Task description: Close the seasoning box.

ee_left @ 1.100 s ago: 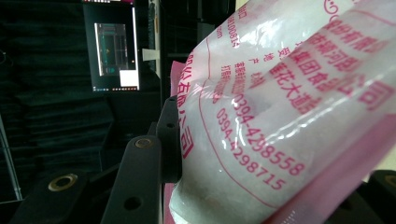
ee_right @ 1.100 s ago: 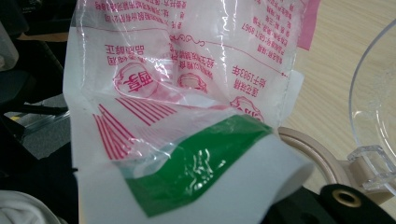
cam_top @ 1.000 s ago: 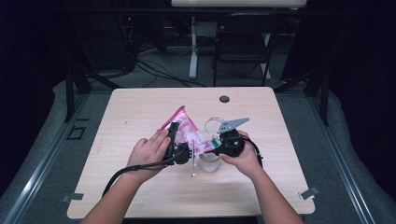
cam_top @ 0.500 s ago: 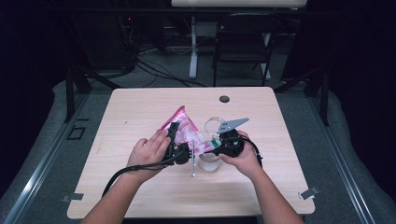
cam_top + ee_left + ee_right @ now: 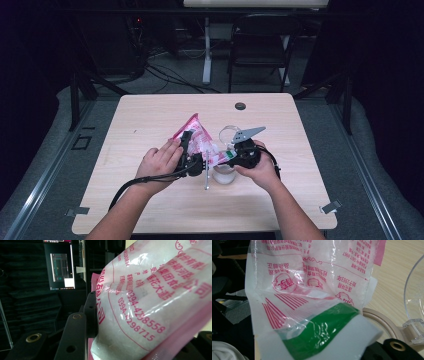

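A clear bag (image 5: 196, 134) with pink print and white powder inside hangs tilted over the table (image 5: 150, 115), held between both hands. My left gripper (image 5: 194, 156) is shut on its bulging body; in the left gripper view the bag (image 5: 150, 302) sits against the black left finger (image 5: 75, 337). My right gripper (image 5: 231, 154) is shut on the bag's flat end. In the right gripper view that end (image 5: 312, 277) shows a green strip (image 5: 319, 330), with one black fingertip (image 5: 397, 347) beneath it.
Under the bag's end stands a pale cup (image 5: 224, 175), its beige rim (image 5: 374, 317) close to my right gripper. A clear plastic lid (image 5: 229, 132) lies behind it. A thin metal utensil (image 5: 206, 177) rests by the cup. A small black disc (image 5: 240, 105) sits near the far edge.
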